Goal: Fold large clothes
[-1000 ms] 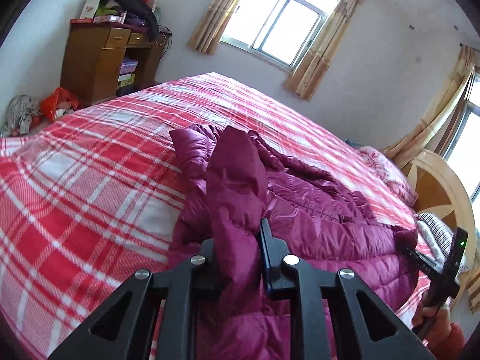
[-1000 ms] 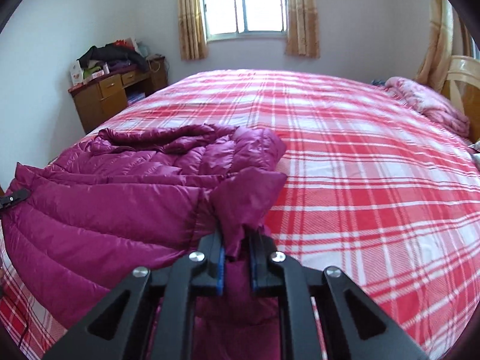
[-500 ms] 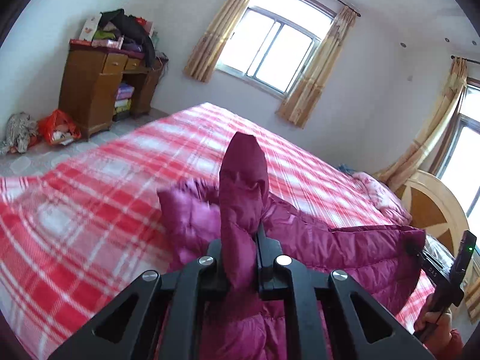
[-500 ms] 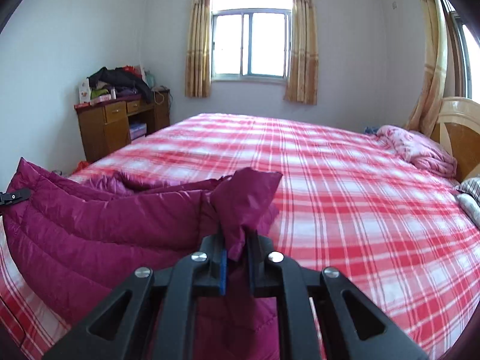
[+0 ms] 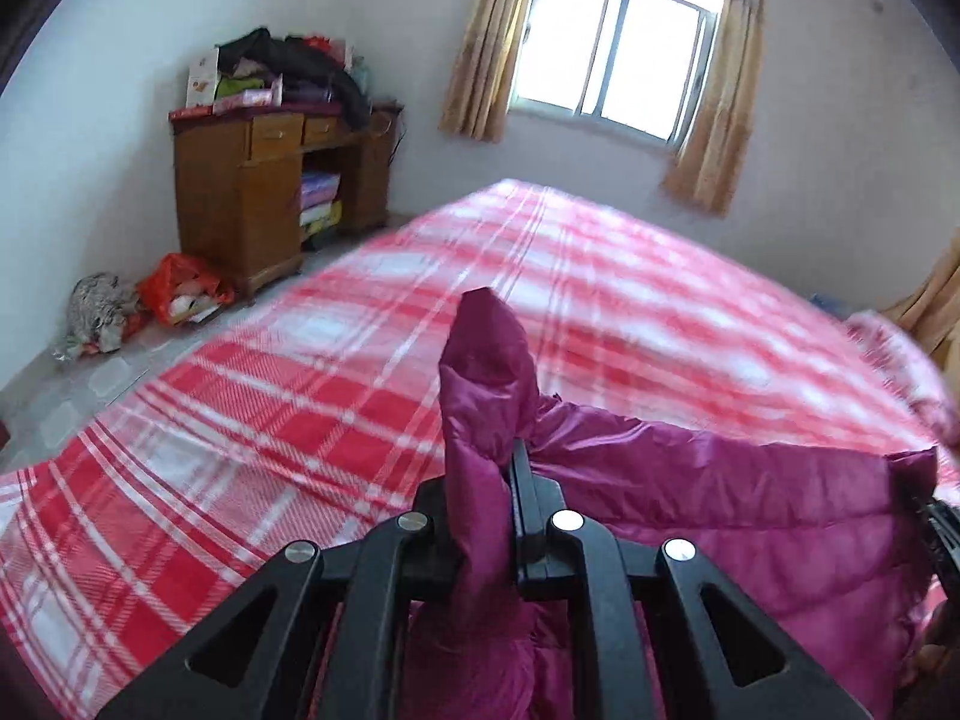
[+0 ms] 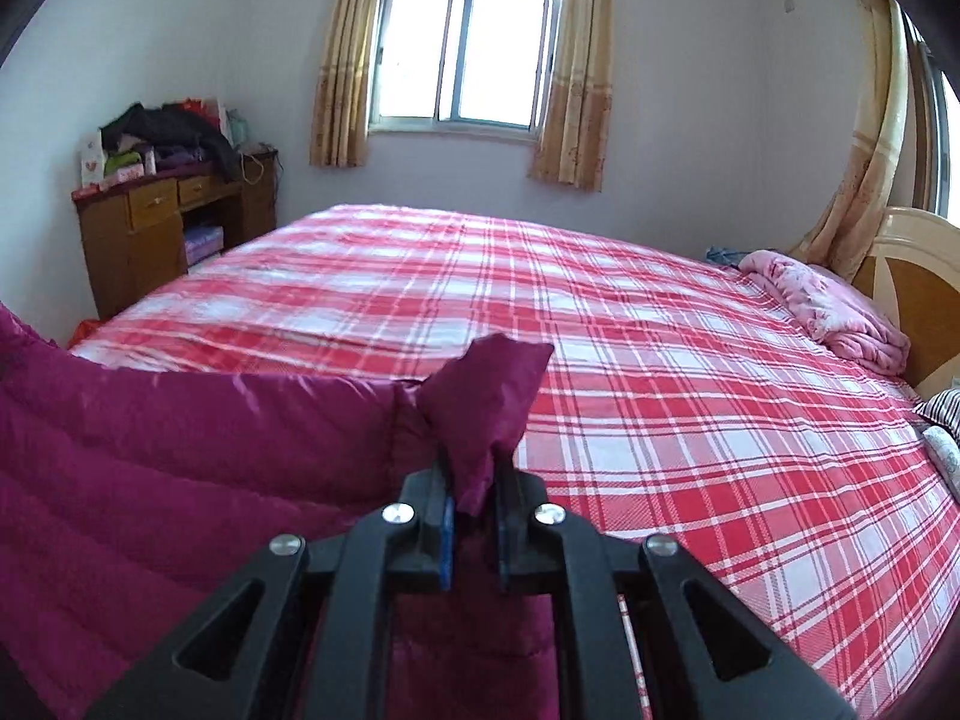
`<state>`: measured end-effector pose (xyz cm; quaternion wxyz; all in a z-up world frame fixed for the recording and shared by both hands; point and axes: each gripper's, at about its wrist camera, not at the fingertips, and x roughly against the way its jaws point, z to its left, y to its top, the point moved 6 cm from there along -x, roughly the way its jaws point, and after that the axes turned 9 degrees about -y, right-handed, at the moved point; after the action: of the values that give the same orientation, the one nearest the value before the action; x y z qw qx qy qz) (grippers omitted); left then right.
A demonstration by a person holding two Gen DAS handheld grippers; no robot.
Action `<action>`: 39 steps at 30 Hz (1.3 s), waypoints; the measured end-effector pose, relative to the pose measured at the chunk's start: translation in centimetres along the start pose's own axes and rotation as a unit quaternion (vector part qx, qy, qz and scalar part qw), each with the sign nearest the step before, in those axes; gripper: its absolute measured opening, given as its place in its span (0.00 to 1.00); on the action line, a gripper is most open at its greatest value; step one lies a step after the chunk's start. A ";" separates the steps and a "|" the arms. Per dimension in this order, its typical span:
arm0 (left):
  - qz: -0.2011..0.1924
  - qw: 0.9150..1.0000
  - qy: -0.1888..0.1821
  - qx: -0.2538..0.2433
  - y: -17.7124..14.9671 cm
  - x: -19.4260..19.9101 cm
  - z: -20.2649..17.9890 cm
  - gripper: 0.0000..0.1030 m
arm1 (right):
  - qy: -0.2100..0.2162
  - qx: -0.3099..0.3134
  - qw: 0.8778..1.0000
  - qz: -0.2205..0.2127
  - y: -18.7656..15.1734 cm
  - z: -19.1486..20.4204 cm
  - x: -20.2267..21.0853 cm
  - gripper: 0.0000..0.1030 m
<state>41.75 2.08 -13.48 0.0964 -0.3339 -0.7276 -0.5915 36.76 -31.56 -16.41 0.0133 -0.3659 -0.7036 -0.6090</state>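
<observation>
Lifted off the bed [image 6: 690, 372], the jacket [image 5: 750, 504] spans sideways, both jaws pinching it.

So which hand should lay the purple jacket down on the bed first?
Probably right. The right gripper, shut on the jacket, has open bedspread ahead; the left gripper sits near the bed's edge.

Your magenta puffer jacket [image 5: 720, 516], stretched taut above the bed.

You have it pinched at two bunched corners, one tuft poking up at each end, with the quilted, shiny fabric pulled into a long straight edge between them and hanging below.
</observation>
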 end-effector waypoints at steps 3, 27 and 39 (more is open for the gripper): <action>0.034 0.999 -0.006 0.037 -2.0 -2.7 1.7 0.10 | 0.004 -0.004 0.999 0.041 -2.9 0.4 -2.7 0.11; 0.087 0.995 0.009 0.055 -5.1 -2.7 2.6 0.13 | 0.030 0.028 0.986 0.159 -6.7 0.8 -4.3 0.25; 0.082 0.995 -0.007 0.050 -7.8 0.9 2.4 0.13 | 0.020 0.051 0.989 0.138 -9.2 0.1 -0.6 0.23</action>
<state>36.95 4.03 -19.87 0.1560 -0.3912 -0.7270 -0.5423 32.38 -31.73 -24.51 0.1295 -0.4462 -0.6761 -0.5718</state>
